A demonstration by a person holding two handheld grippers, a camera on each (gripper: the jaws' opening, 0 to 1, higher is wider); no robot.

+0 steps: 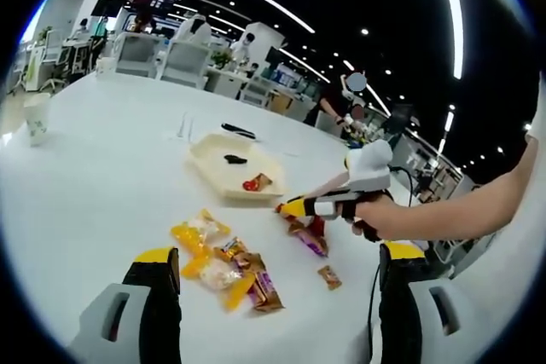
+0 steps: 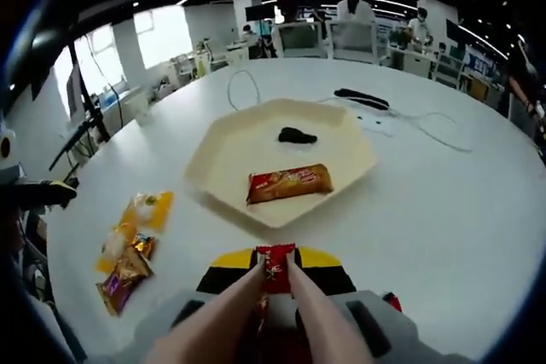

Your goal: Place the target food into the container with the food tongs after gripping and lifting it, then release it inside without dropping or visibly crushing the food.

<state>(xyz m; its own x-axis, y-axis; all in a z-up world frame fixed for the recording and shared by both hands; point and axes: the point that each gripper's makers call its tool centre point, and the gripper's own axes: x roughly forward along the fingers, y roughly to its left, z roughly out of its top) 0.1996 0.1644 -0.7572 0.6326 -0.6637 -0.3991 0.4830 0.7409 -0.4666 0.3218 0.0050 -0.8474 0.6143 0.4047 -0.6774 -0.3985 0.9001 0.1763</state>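
One small red wrapped snack (image 2: 275, 268) sits pinched between my right tongs (image 2: 275, 283), the two pale arms closed on it just short of the near edge of the cream tray (image 2: 341, 138). I judge it light and crinkly: a foil-type wrapper that will slip if the squeeze is loose and dent if it is hard, so a gentle hold across its middle, as it has now, seems right. Whether the contents are brittle I cannot tell.

In the tray lie an orange-red wrapped bar (image 2: 290, 183) near the front and a small dark item (image 2: 297, 135) farther back. On the bench (image 2: 444, 210) to the left lie a few more packets (image 2: 130, 253), yellow and brown, well apart from the tray.

From the left gripper view, my right hand (image 1: 375, 210) reaches in from the right, forearm stretched low over the bench, the tool's yellow tip (image 1: 293, 207) just beside the tray's near corner. A loose pile of wrapped sweets (image 1: 226, 266) lies near, between my left tongs (image 1: 277, 279), whose dark yellow-capped arms stand wide apart and hold nothing.

My guess is that a short push forward over the rim, then a slow opening low inside the tray, would land the snack without a drop.
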